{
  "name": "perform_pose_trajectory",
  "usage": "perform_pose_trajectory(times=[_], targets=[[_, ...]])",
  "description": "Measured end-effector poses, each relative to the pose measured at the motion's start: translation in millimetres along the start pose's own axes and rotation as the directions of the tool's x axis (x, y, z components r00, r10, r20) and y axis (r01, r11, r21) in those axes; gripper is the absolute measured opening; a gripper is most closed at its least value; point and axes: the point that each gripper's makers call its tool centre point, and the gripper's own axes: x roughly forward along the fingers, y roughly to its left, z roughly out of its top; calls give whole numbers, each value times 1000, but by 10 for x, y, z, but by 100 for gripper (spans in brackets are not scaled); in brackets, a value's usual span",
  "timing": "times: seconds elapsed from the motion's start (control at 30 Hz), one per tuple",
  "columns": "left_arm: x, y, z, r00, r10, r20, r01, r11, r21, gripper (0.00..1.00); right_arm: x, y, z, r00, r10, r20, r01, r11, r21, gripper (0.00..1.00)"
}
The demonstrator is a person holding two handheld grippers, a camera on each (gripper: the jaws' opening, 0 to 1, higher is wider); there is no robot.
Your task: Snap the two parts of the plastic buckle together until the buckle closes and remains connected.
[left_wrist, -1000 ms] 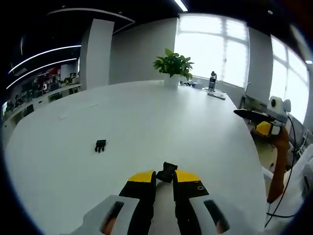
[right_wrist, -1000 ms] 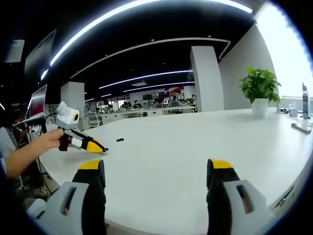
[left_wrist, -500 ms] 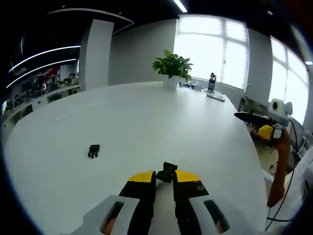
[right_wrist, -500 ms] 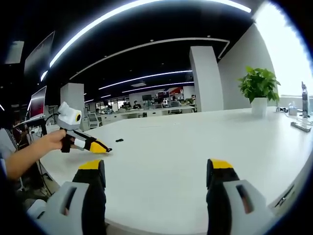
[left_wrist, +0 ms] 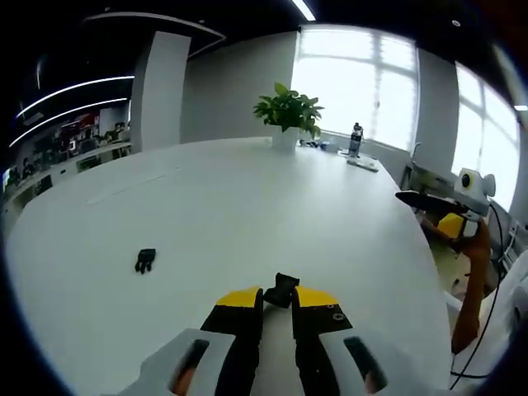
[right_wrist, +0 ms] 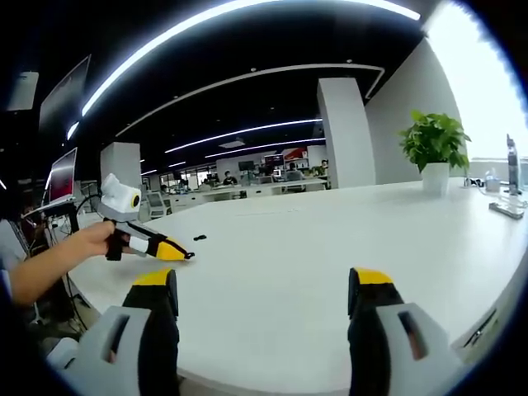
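In the left gripper view, one black buckle part (left_wrist: 285, 290) is clamped between the nearly closed jaws of the left gripper (left_wrist: 277, 304), while the other buckle part (left_wrist: 145, 261) lies apart on the white table (left_wrist: 247, 198), off to the left. In the right gripper view, the right gripper (right_wrist: 261, 289) is held with jaws wide apart and nothing between them, and the left gripper is seen at the table's left edge, near the small loose part.

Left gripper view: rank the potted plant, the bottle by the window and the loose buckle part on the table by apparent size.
1. potted plant
2. bottle
3. loose buckle part
The bottle and buckle part look close in size, and the buckle part lies nearer the camera.
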Motion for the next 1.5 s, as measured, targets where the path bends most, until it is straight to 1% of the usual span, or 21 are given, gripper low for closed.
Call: perform_pose_trajectory(times=[0.27,0.4,0.67,0.73,0.8,1.0,1.13,1.27,1.4,1.5], targets=[[68,-58,53,1000,-9,5,9,1000,1,13,-8,-29,-6,1000,-4,1,4,1000,4,85],[76,-19,67,1000,-10,8,10,1000,0,13,-11,-43,-12,1000,-6,1,6,1000,7,85],[124,-85,2,1000,8,1,-8,1000,-6,13,-26,-56,-14,1000,-7,2,7,1000,10,85],[131,-107,15,1000,6,6,-6,1000,-6,13,-31,-64,-14,1000,-12,3,12,1000,10,85],[134,-67,51,1000,4,11,-4,1000,-10,13,-32,-67,-14,1000,-16,2,16,1000,9,85],[163,-51,105,1000,9,14,-9,1000,-13,13,-16,-22,-17,1000,-9,-3,9,1000,5,85],[202,-62,81,1000,14,-5,-14,1000,1,13,-17,-5,-13,1000,-5,-4,5,1000,1,85],[228,-182,51,1000,11,-2,-11,1000,1,13,-24,-16,-12,1000,-9,-3,9,1000,0,85],[242,-164,58,1000,16,-5,-16,1000,8,13,-33,-31,-12,1000,-14,-2,14,1000,0,85],[257,-208,34,1000,15,-8,-15,1000,6,13,-33,-32,-9,1000,-14,-2,14,1000,-1,85]])
